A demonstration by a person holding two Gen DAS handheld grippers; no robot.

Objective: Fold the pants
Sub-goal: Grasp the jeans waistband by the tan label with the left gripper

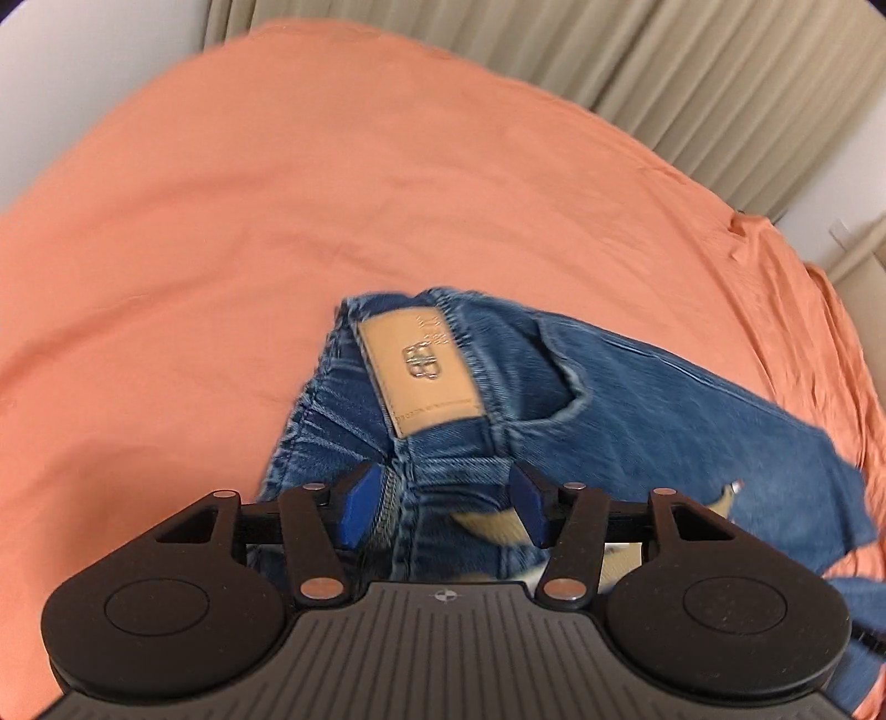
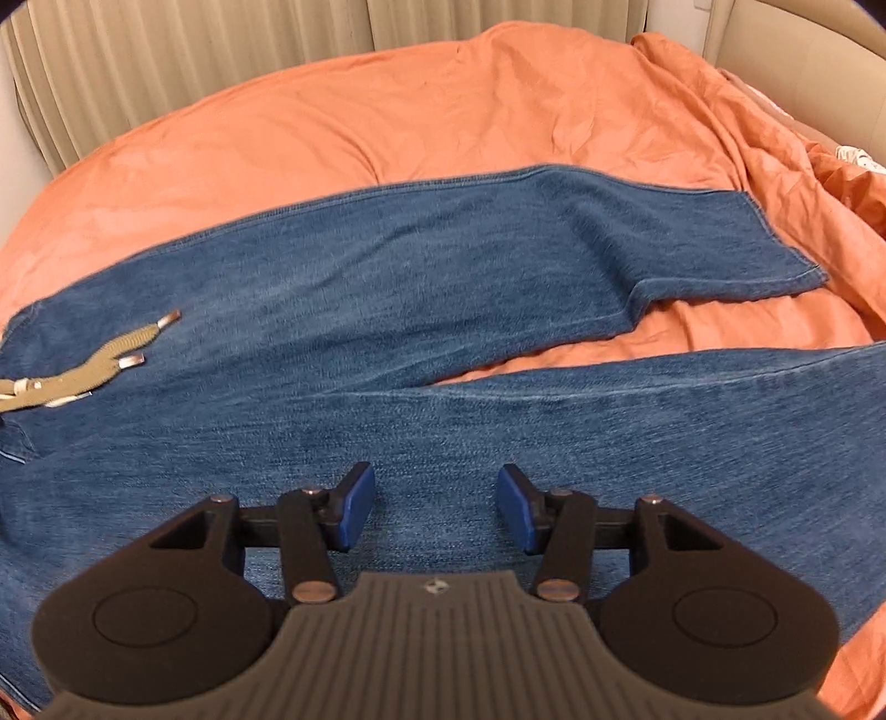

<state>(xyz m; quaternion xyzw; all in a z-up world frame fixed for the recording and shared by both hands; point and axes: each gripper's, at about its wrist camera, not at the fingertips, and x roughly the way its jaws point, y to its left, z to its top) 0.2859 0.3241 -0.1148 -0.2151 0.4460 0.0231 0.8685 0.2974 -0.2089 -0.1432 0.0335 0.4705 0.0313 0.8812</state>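
Blue denim pants lie on an orange bed sheet, legs stretching to the right. In the left wrist view the waistband with its tan leather patch sits between the fingers of my left gripper; the jaws stand open around the bunched waistband. A beige drawstring with metal tips lies on the denim. My right gripper is open, hovering just over the near leg, holding nothing.
Beige curtains hang behind the bed. The sheet spreads wide to the left of the waistband. Rumpled orange bedding lies at the right, past the leg hems.
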